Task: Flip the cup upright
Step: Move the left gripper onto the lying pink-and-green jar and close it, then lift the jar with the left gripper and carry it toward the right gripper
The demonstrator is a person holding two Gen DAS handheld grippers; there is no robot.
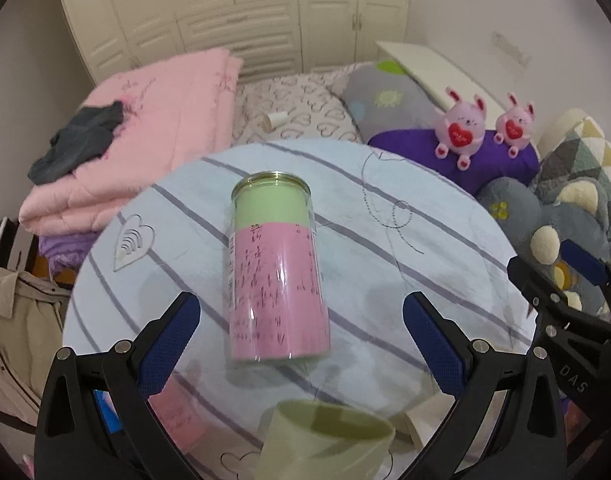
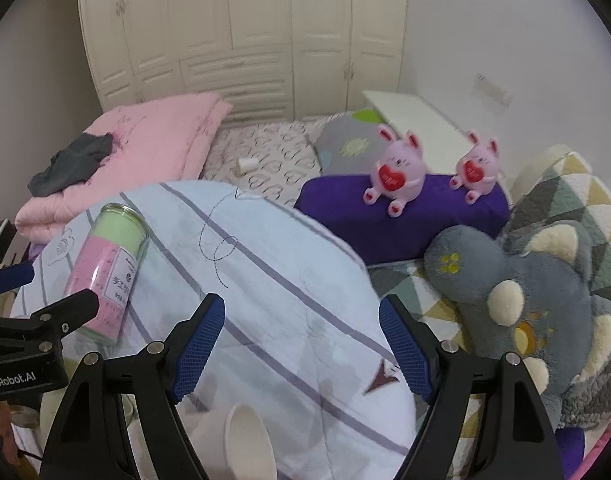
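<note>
A clear cup (image 1: 275, 264) with a pink and green paper sleeve stands on the round table with the striped pale-blue cloth (image 1: 385, 240), its rim up. My left gripper (image 1: 301, 344) is open, its blue pads on either side of the cup's base and apart from it. The cup also shows in the right wrist view (image 2: 105, 268) at the left, where it looks tilted. My right gripper (image 2: 301, 348) is open and empty over the cloth (image 2: 285, 300), right of the cup.
A pale green cup (image 1: 325, 440) lies on its side at the near edge; a white cup (image 2: 249, 440) shows low in the right view. A pink quilt (image 1: 145, 132), pillows, plush rabbits (image 1: 461, 128) and a grey plush (image 2: 525, 300) surround the table.
</note>
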